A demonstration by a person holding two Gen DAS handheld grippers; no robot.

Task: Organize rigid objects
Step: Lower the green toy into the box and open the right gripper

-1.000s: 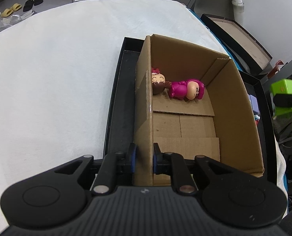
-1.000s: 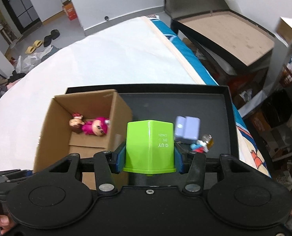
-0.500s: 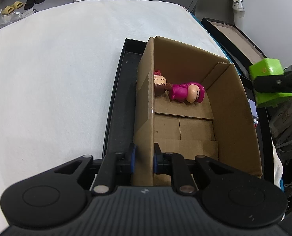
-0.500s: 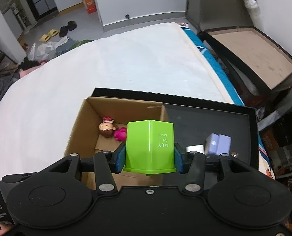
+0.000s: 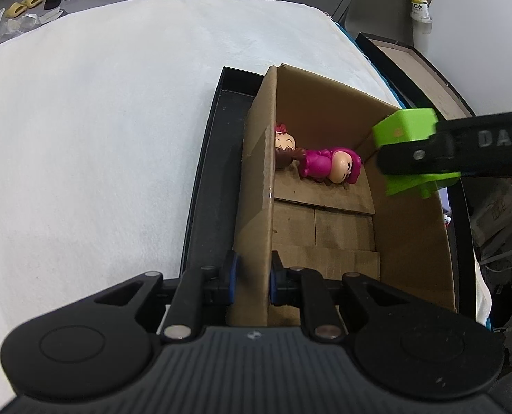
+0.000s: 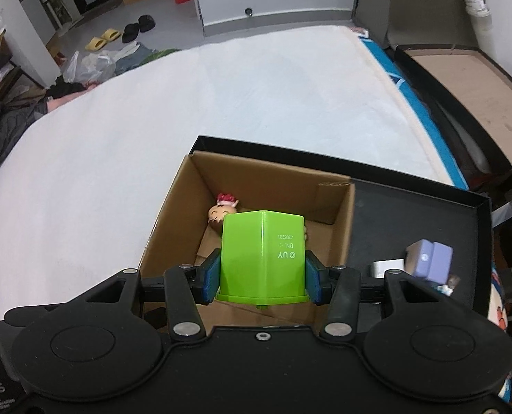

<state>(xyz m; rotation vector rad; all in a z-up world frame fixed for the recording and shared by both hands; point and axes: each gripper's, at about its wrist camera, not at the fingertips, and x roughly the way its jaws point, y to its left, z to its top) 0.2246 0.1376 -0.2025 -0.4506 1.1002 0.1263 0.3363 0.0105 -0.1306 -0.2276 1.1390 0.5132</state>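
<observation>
Green block (image 6: 262, 258) clamped in right hand-held gripper (image 6: 262, 277) (above cardboard box (image 6: 335, 207)).

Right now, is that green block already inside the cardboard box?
Not yet. The green block is clamped in the right gripper, held in the air above the open cardboard box, touching nothing inside.

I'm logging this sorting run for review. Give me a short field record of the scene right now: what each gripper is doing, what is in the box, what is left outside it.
left gripper: shut on the near wall of the cardboard box
right gripper: shut on the green block, over the box
in box: two toy figures, lying at the far end
outside box: purple block on the black tray
surface: white cloth
</observation>
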